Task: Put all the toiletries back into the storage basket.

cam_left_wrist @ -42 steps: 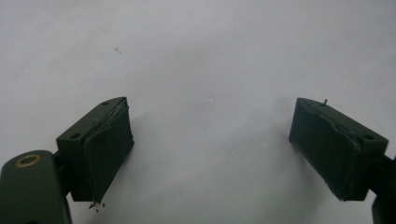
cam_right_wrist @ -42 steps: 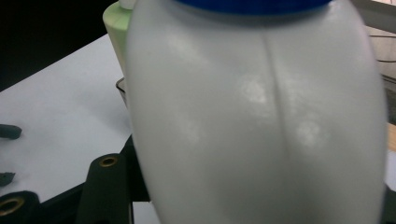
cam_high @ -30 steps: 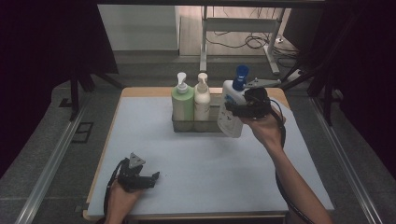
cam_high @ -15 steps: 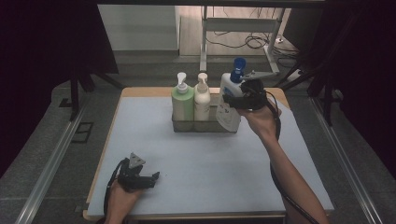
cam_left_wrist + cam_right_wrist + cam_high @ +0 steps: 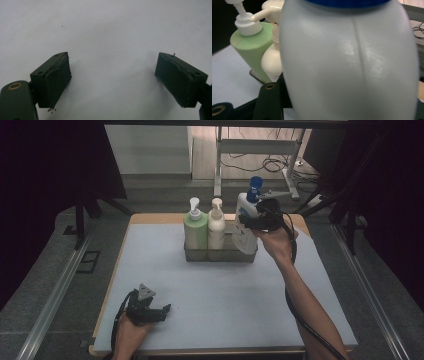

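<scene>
High view: right tool point(image 5: 252, 222) grips white bottle point(image 5: 244, 227) over rack point(image 5: 220, 254) slot, 3 o'clock of cream bottle point(image 5: 216, 225). Next: lower it in. Left tool point(image 5: 161, 311) gapes idle on table point(image 5: 225, 290).

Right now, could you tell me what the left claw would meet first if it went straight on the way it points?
Most likely the pale blue table mat: the open left claw looks straight at bare mat, though how far off is unclear.

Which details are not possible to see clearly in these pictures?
- White bottle, right gripper view: its base is cut off by the bottom edge, and its body hides the jaw contact.
- Basket, high view: the bottles hide its floor.
- Bottle label, high view: too small to read.
</scene>
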`<state>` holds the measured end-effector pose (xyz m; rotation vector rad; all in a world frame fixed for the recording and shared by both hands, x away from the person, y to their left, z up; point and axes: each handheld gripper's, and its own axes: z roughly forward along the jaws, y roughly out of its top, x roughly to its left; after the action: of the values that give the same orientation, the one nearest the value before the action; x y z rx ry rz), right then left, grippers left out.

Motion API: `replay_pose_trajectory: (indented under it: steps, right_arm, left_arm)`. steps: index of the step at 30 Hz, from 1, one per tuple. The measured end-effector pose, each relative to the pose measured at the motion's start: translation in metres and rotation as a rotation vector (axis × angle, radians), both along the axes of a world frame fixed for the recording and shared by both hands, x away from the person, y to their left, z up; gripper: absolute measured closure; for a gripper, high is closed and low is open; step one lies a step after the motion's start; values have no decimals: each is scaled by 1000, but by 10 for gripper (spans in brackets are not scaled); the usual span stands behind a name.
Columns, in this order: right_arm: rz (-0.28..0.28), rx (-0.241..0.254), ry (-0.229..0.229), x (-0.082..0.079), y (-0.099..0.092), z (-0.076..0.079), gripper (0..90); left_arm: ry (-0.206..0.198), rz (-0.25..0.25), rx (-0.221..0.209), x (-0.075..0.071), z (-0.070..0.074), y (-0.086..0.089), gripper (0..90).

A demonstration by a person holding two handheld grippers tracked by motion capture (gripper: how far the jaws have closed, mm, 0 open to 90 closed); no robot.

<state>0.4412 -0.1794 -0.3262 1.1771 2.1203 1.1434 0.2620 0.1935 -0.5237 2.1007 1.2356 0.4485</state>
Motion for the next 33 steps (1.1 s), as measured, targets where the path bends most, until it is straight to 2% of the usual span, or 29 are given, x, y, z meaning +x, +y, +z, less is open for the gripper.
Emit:
replay_pose_trajectory:
  steps: [16, 26, 33]
  right_arm:
    - [-42, 3, -11, 21, 6, -8, 407]
    - [-65, 2, 0, 32, 11, -25, 406]
    - [-68, -3, 11, 33, 12, -36, 406]
  left_arm:
    - [2, -1, 1, 0, 0, 0, 128]
    - [2, -1, 0, 0, 0, 0, 129]
    - [2, -1, 1, 0, 0, 0, 129]
